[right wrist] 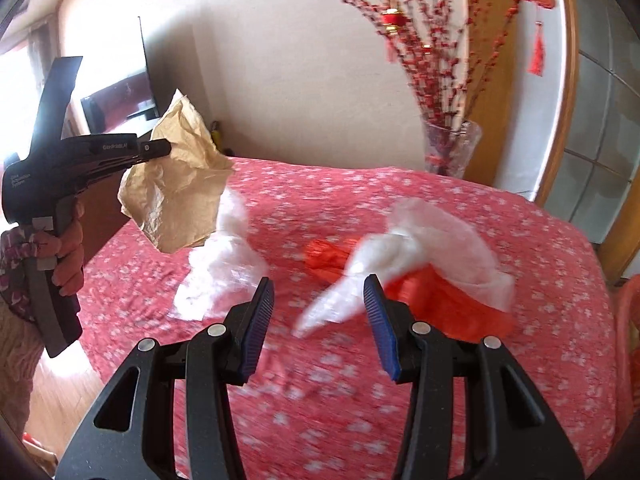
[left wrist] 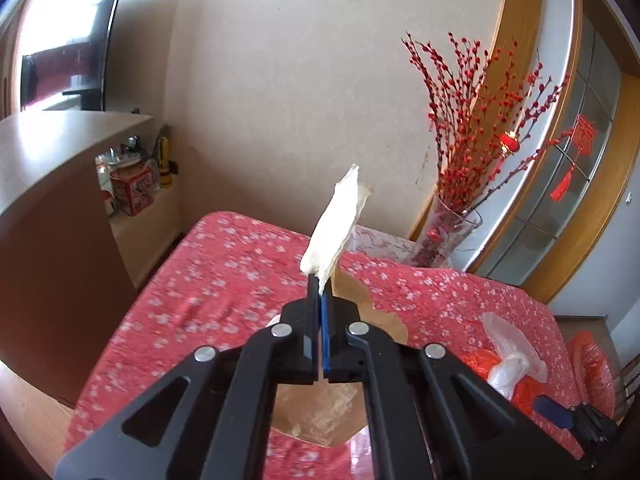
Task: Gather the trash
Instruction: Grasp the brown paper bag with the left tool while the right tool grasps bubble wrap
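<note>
Left hand-held gripper (right wrist: 170,147) of mine pinches crumpled brown paper (right wrist: 176,184) above the red floral worktop (right wrist: 360,380); my right hand-held gripper (right wrist: 320,300) gapes empty near the white plastic bag (right wrist: 420,240) on it.

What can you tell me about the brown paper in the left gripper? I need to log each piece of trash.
The brown paper is a thin, tan, heavily creased sheet, crumpled and torn-looking at its edges. It is off the table, hanging in the air above the red flowered tablecloth. The left gripper has its jaws shut on one edge; part of the sheet stands up past the tips and the rest droops below. Nothing else touches it. The right gripper is apart from it, jaws open.
</note>
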Demonstrator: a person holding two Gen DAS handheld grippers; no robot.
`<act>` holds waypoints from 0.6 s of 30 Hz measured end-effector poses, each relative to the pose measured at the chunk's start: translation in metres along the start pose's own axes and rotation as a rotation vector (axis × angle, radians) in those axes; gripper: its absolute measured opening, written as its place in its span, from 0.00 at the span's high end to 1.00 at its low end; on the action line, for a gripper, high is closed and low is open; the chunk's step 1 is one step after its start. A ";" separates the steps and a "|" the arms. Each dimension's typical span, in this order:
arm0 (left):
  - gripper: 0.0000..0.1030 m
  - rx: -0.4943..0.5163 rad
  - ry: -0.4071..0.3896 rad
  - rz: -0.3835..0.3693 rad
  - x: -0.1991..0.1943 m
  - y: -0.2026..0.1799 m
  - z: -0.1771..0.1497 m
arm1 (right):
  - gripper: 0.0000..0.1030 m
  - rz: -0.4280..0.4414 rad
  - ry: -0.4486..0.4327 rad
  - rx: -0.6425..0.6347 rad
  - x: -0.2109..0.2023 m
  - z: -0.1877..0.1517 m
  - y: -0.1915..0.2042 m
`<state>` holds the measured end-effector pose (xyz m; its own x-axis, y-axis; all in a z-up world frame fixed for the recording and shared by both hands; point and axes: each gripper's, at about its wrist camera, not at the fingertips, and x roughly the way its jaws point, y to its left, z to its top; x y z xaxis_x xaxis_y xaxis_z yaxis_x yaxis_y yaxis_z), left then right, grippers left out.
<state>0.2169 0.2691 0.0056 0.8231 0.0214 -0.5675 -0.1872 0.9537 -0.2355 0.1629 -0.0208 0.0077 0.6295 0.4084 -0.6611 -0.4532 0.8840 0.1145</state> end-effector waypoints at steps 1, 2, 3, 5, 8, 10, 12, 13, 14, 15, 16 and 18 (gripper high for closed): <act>0.97 0.001 -0.005 0.008 -0.002 0.003 0.001 | 0.53 0.011 0.001 -0.003 0.004 0.001 0.006; 0.97 0.001 -0.008 0.016 -0.003 0.007 0.002 | 0.54 0.026 0.005 -0.008 0.009 0.003 0.013; 0.97 -0.002 -0.010 0.021 -0.004 0.011 0.003 | 0.54 0.040 0.009 -0.011 0.014 0.005 0.020; 0.97 -0.011 -0.011 0.034 -0.006 0.020 0.004 | 0.54 0.063 0.019 -0.019 0.026 0.008 0.032; 0.97 -0.025 -0.009 0.049 -0.007 0.032 0.005 | 0.54 0.089 0.045 -0.026 0.045 0.011 0.049; 0.97 -0.033 -0.006 0.051 -0.007 0.038 0.005 | 0.54 0.096 0.076 -0.023 0.060 0.011 0.055; 0.97 -0.034 -0.003 0.051 -0.008 0.040 0.004 | 0.54 0.089 0.108 -0.022 0.071 0.008 0.057; 0.97 -0.033 -0.001 0.049 -0.008 0.040 0.004 | 0.54 0.080 0.127 -0.020 0.077 0.006 0.057; 0.97 -0.031 0.000 0.047 -0.008 0.040 0.002 | 0.61 0.072 0.160 -0.018 0.085 0.001 0.057; 0.97 -0.029 0.002 0.045 -0.008 0.039 0.002 | 0.72 0.070 0.176 -0.017 0.087 -0.002 0.056; 0.97 -0.025 0.003 0.041 -0.008 0.037 0.002 | 0.86 0.055 0.165 -0.021 0.087 -0.006 0.054; 0.97 -0.015 0.004 0.036 -0.008 0.033 0.000 | 0.94 0.072 0.174 0.001 0.081 -0.008 0.046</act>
<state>0.2043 0.3004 0.0030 0.8137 0.0540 -0.5788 -0.2244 0.9477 -0.2270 0.1878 0.0509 -0.0469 0.4764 0.4254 -0.7694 -0.4924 0.8541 0.1674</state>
